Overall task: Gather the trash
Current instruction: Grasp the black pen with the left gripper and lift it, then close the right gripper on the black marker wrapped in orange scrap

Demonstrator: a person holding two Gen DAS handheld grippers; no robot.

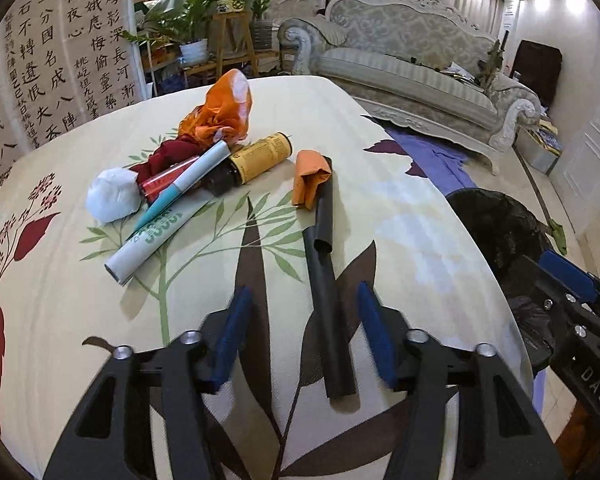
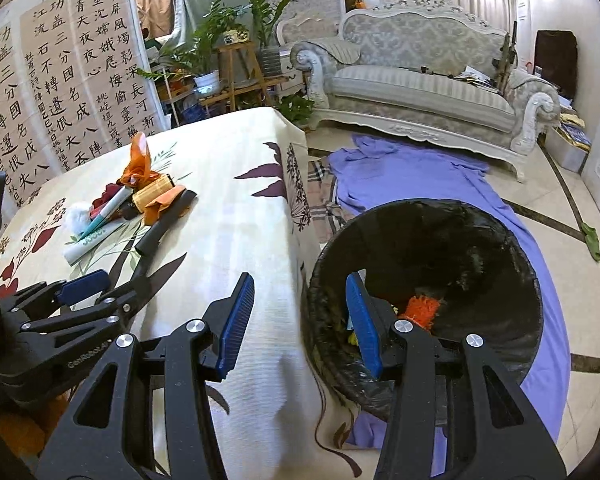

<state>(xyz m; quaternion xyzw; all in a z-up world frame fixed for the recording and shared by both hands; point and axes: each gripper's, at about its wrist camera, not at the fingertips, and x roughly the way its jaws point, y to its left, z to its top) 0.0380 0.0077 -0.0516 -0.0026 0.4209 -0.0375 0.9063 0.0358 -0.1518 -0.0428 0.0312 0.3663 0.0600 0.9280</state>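
While left tool (image 1: 300,336) gapes around black tube (image 1: 326,280), right tool (image 2: 300,320) gapes empty; "DAS" on casing.

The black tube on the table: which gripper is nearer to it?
Left. The black tube lies between the open left gripper fingers; the right gripper hangs open at the table edge, by the bin.

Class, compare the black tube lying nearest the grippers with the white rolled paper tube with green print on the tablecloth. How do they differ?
1. Colour: the black tube is plain matt black; the white rolled paper tube carries green print.
2. Position: the black tube lies apart, between the left gripper fingers; the white tube sits under the pile, beneath a teal pen.
3. An orange wrapper covers the black tube's far end.

Both lie flat on the tablecloth.
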